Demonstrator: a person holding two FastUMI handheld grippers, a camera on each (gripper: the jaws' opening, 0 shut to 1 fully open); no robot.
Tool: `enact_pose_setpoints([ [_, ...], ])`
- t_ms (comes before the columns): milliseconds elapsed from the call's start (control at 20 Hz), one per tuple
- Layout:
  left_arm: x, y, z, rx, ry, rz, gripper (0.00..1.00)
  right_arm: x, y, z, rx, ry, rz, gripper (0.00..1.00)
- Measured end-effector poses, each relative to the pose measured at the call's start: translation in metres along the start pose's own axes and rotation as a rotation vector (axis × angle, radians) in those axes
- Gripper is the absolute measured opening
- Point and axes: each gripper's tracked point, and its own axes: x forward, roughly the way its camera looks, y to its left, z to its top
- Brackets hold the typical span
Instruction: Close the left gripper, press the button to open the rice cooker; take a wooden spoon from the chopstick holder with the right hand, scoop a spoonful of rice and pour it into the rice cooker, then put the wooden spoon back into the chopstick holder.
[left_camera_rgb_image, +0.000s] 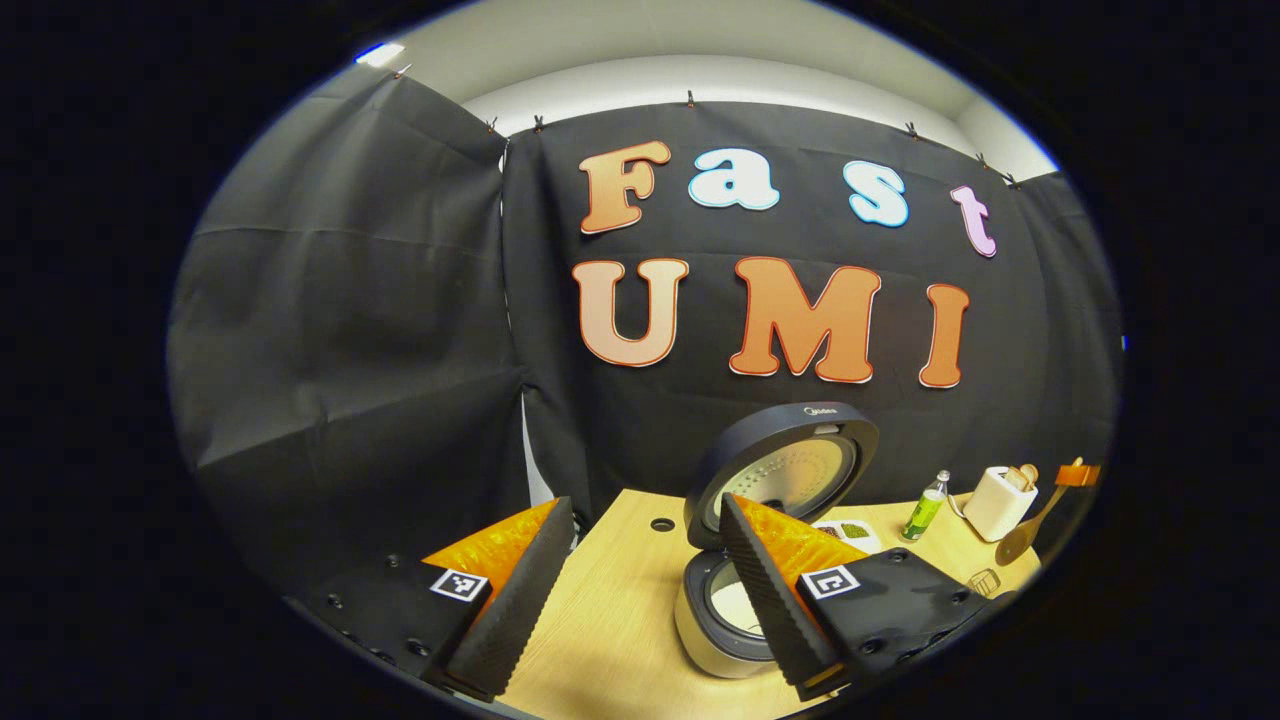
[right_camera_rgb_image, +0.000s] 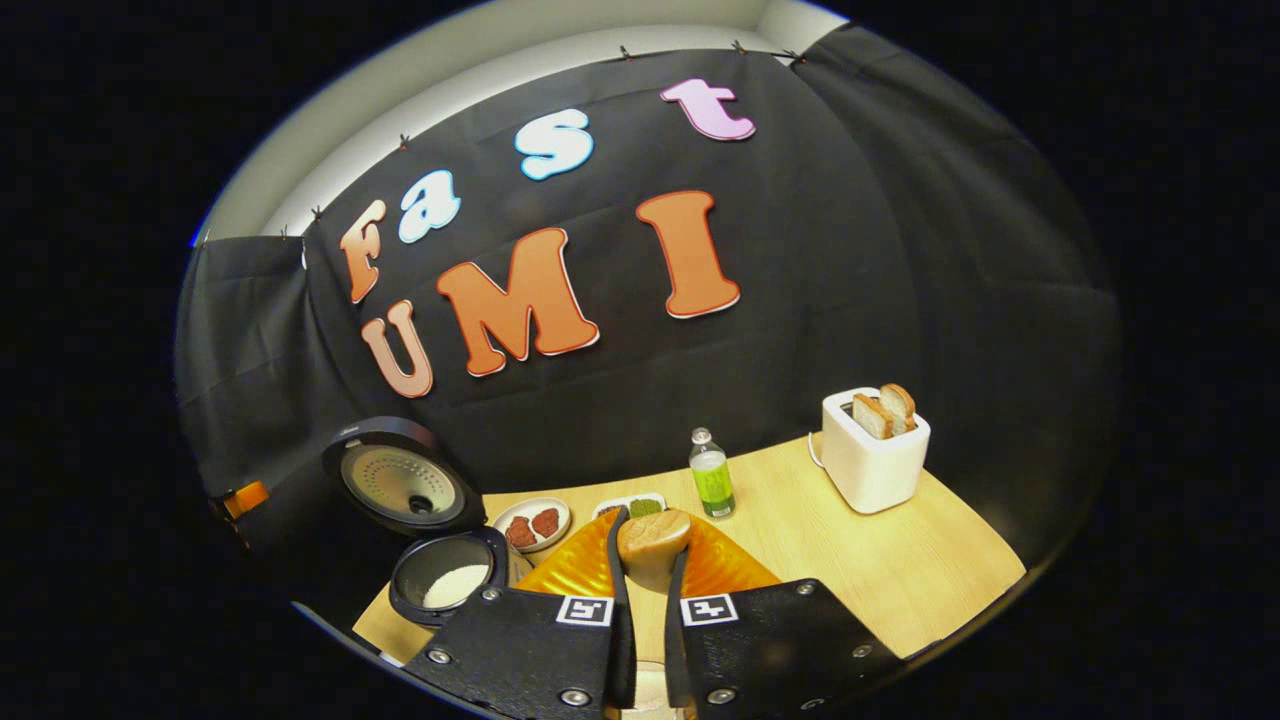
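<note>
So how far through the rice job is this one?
Done: the rice cooker stands with its lid up and rice in the pot. In hand: the right tool grips the wooden spoon. Left: putting the spoon back into the chopstick holder. The left tool hangs open.

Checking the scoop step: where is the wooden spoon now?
In the right gripper view the wooden spoon is clamped between the right hand-held gripper, above the table, right of the open rice cooker.

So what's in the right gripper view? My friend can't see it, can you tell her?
The right gripper is shut on the wooden spoon, held above a wooden table. To its left the rice cooker stands open, lid up, with white rice inside. Behind are two small plates of food, a green bottle and a white toaster holding bread.
</note>
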Motion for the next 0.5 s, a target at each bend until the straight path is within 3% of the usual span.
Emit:
enact_pose_setpoints([
  [500, -0.034, -0.018, 0.020, 0.036, -0.023, 0.051, 0.98, 0.033, -0.058, -0.081, 0.157, 0.121, -0.015, 0.11],
])
